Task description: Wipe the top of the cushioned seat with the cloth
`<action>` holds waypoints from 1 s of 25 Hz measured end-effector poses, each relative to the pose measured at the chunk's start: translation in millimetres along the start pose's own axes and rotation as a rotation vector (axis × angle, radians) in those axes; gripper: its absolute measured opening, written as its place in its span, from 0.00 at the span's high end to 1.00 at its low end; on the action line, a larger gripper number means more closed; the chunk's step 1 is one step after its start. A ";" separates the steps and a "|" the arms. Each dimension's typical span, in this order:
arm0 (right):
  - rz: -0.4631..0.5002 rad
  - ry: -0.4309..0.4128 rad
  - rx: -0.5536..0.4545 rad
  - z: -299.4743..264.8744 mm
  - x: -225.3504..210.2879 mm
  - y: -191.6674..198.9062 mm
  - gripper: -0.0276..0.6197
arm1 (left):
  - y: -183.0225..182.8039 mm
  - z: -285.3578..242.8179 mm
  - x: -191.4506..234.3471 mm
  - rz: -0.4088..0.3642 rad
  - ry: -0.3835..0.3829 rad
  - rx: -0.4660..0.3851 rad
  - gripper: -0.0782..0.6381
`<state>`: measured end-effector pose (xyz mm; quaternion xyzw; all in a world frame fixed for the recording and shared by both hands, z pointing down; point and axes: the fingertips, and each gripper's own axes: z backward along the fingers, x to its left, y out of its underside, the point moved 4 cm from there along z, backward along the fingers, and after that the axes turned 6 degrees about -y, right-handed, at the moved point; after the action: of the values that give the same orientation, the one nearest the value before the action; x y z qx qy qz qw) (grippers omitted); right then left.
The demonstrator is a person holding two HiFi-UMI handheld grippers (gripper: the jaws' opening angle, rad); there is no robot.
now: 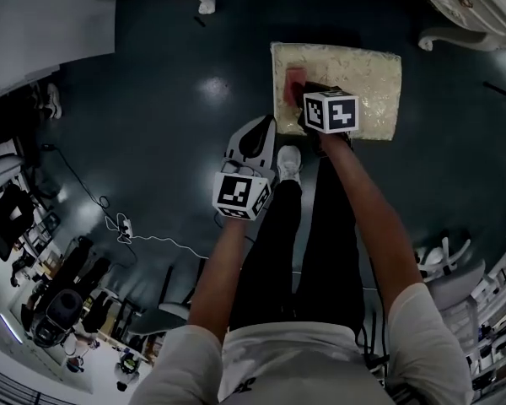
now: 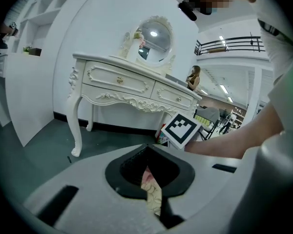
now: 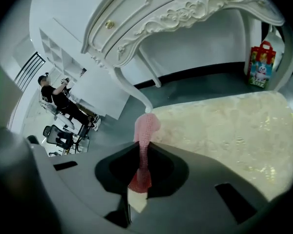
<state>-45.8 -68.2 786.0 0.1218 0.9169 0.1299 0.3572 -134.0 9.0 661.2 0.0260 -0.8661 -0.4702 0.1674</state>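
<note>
The cushioned seat (image 1: pixel 367 78) is a cream patterned square near the top of the head view. A pink-red cloth (image 1: pixel 293 79) lies on its left part. My right gripper (image 1: pixel 309 98) is over that part, shut on the cloth (image 3: pixel 145 130), which stands up between its jaws (image 3: pixel 142 155) above the seat's top (image 3: pixel 224 130). My left gripper (image 1: pixel 264 127) hangs off the seat near its front left corner. In the left gripper view that gripper (image 2: pixel 150 182) is shut to a thin slit, holding nothing. A strip of seat fabric (image 2: pixel 155 195) shows through the slit.
A white carved dressing table (image 2: pixel 132 82) with an oval mirror (image 2: pixel 154 35) stands just behind the seat; its legs (image 1: pixel 201 0) reach the dark floor. A red gift bag (image 3: pixel 260 65) sits under it. A cable (image 1: pixel 110 213) and office chairs (image 1: pixel 59 302) lie to the lower left.
</note>
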 end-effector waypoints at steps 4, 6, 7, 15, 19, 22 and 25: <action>0.017 -0.019 0.048 -36.2 25.8 3.1 0.91 | 0.6 13.6 17.0 0.023 -0.018 -0.012 0.87; 0.031 -0.006 0.069 -45.1 28.0 4.0 0.91 | 1.9 15.0 19.7 0.026 -0.026 -0.015 0.87; 0.036 0.009 0.077 -46.4 26.0 4.6 0.91 | 3.0 14.5 19.4 0.025 -0.025 -0.014 0.87; -0.018 0.128 0.045 11.2 -32.3 12.5 0.91 | 9.1 -5.8 -12.1 0.020 0.037 0.005 0.87; -0.068 0.193 0.022 61.4 -84.0 18.3 0.91 | 10.0 -29.1 -50.4 0.008 0.110 0.026 0.87; -0.088 0.231 -0.004 94.6 -119.7 22.3 0.91 | 15.5 -47.6 -86.8 -0.020 0.185 0.046 0.87; -0.116 0.261 -0.036 120.4 -148.0 25.2 0.91 | 23.2 -63.4 -119.3 -0.045 0.254 0.067 0.87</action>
<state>146.0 -73.1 800.8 0.0444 0.9586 0.1403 0.2438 1.0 -5.1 680.4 0.1103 -0.8524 -0.4375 0.2641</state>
